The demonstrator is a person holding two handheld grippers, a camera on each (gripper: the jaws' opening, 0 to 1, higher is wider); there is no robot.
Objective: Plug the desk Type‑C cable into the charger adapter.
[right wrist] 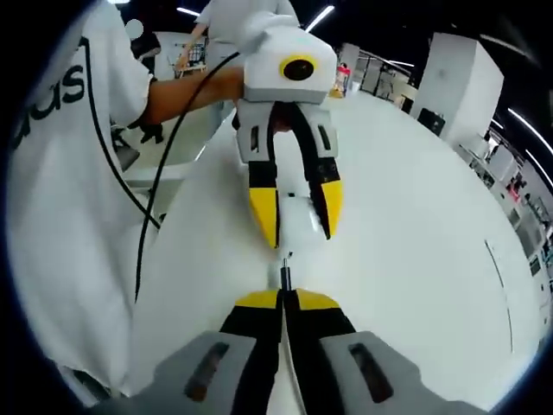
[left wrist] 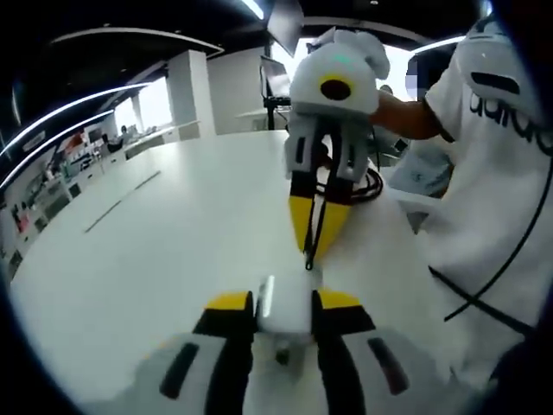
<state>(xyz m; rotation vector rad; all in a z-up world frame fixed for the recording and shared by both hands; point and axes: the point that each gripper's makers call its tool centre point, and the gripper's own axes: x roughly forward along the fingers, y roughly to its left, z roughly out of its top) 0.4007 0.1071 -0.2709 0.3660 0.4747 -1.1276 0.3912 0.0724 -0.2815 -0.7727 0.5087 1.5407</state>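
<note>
The fingers of the left gripper are yellow-tipped and black, and they are closed partway around a small white charger adapter, pressing on its two sides. In the left gripper view the adapter sits between those fingers at the bottom centre, just above the white desk. In the right gripper view the same gripper comes in from the far side, pointing toward the camera, with the white adapter caught between its yellow tips.

The right gripper has its fingers pressed nearly together on a thin black Type-C cable. A short length of the cable, ending in its plug, sticks out past the fingertips and points at the adapter. In the right gripper view the plug tip sits right at the near face of the adapter; whether it has entered the socket cannot be told. In the left gripper view the right gripper hangs from above, its yellow tips pinching the black cable, whose end reaches down to just beside the adapter's upper edge. Behind that gripper a loop of black cable lies coiled on the desk.

A person in a white shirt with dark lettering stands at the desk's edge, bare forearms reaching to both grippers. Ceiling strip lights and white cabinets show in the background.
</note>
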